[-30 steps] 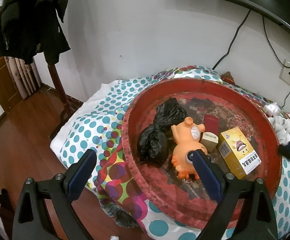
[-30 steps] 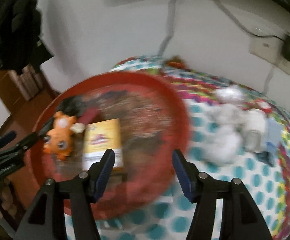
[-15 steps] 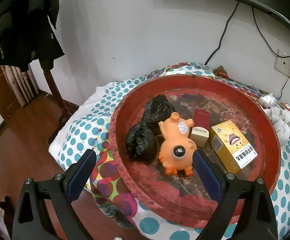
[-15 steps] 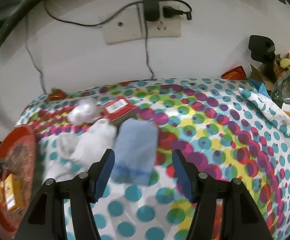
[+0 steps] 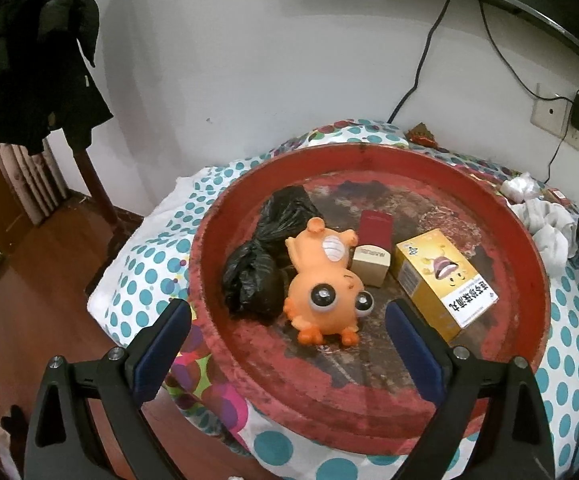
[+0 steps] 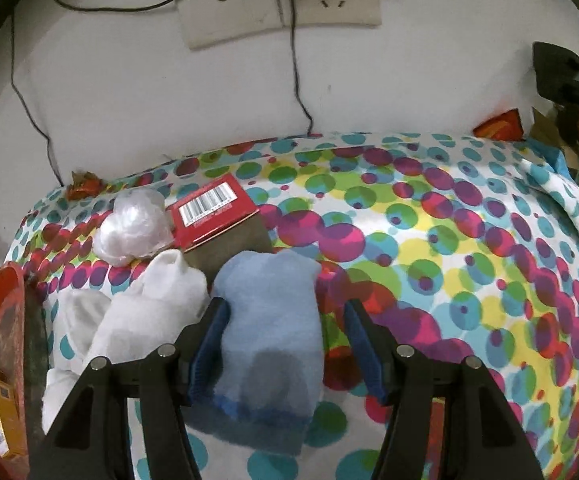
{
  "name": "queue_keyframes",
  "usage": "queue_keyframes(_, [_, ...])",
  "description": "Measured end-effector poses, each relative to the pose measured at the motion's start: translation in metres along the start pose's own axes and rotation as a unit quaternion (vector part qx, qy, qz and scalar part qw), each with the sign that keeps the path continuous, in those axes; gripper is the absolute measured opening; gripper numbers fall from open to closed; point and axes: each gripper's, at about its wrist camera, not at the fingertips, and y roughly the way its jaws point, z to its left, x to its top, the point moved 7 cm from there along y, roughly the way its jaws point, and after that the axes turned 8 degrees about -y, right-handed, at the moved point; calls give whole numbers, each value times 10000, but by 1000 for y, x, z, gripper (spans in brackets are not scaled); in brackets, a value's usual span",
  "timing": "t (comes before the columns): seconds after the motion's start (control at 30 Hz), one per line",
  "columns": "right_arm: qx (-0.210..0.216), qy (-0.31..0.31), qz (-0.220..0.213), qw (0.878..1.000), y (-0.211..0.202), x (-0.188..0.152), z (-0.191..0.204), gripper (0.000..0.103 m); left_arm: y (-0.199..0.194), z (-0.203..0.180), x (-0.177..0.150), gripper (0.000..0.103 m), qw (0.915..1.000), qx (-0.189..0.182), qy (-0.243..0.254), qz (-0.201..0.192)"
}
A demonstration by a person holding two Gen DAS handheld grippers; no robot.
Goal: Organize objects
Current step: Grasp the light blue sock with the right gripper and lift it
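Note:
A round red tray (image 5: 529, 264) lies on the dotted cloth. In it are an orange toy (image 5: 325, 288), a black bag (image 5: 257, 272), a red-and-tan box (image 5: 373, 256) and a yellow box (image 5: 445, 276). My left gripper (image 5: 289, 344) is open and empty at the tray's near rim. My right gripper (image 6: 285, 340) is open low over a light blue sock (image 6: 269, 344), which lies between the jaws. White socks (image 6: 137, 312), a clear plastic wad (image 6: 133, 224) and a red barcode box (image 6: 213, 208) lie to its left.
The tray's edge (image 6: 1, 320) shows at far left in the right wrist view. A wall with sockets (image 6: 281, 4) and cables stands behind the table. Clutter (image 6: 569, 120) sits at the far right. A coat (image 5: 29, 60) hangs above the wooden floor (image 5: 29, 300).
My right gripper has swung right from the tray to the socks and dropped closer over the blue sock. My left gripper has drawn back a little from the tray.

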Motion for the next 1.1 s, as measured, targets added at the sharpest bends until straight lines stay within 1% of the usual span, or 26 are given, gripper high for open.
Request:
queue_keyframes(0.1, [54,-199,-81,9998,-1,-1,3,62,-2,-3,0,97,10000,-2,54,-56])
queue_keyframes(0.13, [114,-246,-98,9996,-2,-2,4,61,-2,-4,0,97,10000,17,62,-62])
queue_keyframes(0.17, [183,-275,-103,9994,-2,-1,3,58,-2,-5,0,97,9999,6,79,-71])
queue_keyframes(0.2, [296,-307,-118,9990,-3,-1,3,48,-2,-6,0,97,9999,-18,87,-65])
queue_keyframes(0.27, [565,-365,-133,9976,-5,-3,6,35,-2,-7,-1,97,9999,-23,99,-52])
queue_keyframes(0.37, [575,-416,-181,9973,-12,-8,5,31,-4,-8,-1,97,9999,25,128,-69])
queue_keyframes(0.5, [434,-476,-226,9977,-25,-20,-10,30,-8,-14,-3,98,9998,-42,173,-101])
queue_keyframes(0.63, [127,-579,-237,9980,-39,-35,-39,30,-13,-27,-6,99,9989,-10,424,-183])
queue_keyframes(0.73, [-109,-560,-237,9981,-49,-47,-69,30,-19,-40,-9,99,9979,-97,604,-235])
queue_keyframes(0.83, [-506,-750,-234,9956,-60,-56,-96,30,-25,-55,-12,99,9965,-264,758,-233])
queue_keyframes(0.9, [-609,-808,-229,9946,-65,-60,-108,30,-31,-65,-12,99,9953,-348,859,-293])
queue_keyframes(0.93, [-628,-768,-224,9948,-66,-61,-113,30,-34,-71,-12,99,9945,-411,906,-323])
queue_keyframes(0.97, [-549,-692,-220,9958,-66,-62,-117,30,-38,-78,-13,99,9935,-496,972,-337])
queue_keyframes(1.03, [-479,-634,-175,9967,-65,-62,-120,30,-45,-99,-14,100,9901,-732,1148,-351])
queue_keyframes(1.1, [-514,-686,-175,9962,-64,-61,-118,30,-51,-126,-16,100,9852,-924,1391,-388])
